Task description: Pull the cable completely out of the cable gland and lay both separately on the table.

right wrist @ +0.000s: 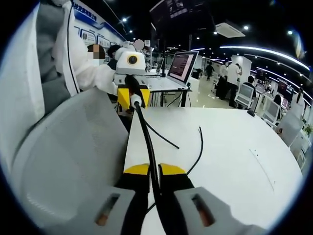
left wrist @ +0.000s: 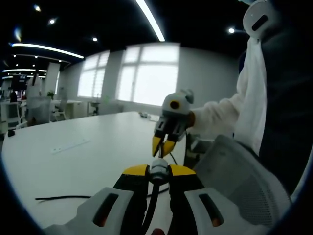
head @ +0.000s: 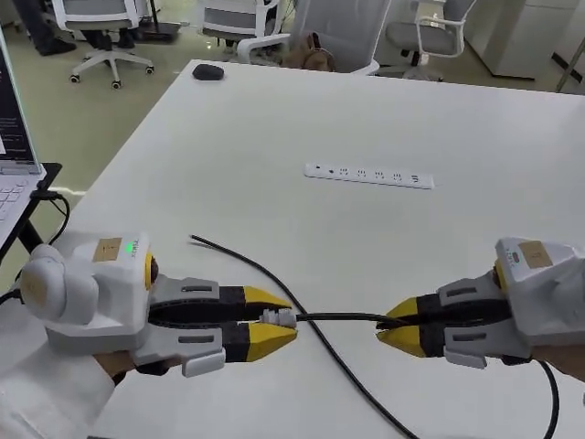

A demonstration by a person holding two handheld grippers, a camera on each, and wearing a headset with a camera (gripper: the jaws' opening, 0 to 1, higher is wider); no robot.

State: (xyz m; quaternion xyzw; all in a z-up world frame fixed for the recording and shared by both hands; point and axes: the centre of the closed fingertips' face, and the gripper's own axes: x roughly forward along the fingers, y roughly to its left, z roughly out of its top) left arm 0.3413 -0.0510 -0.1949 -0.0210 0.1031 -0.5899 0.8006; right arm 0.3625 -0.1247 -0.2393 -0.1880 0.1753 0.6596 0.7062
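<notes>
Table (head: 274,119), white, carries cable (head: 239,261), power strip (head: 368,175), mouse (head: 207,71); office chairs (head: 96,14) beyond

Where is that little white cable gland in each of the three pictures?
Head view: cable gland low, left of centre, between the left tool's yellow tips.
Left gripper view: gland bottom centre, between its own jaws.
Right gripper view: gland upper left, in the far tool.
Shared landmark: the black cable from gland to right tool.
</notes>
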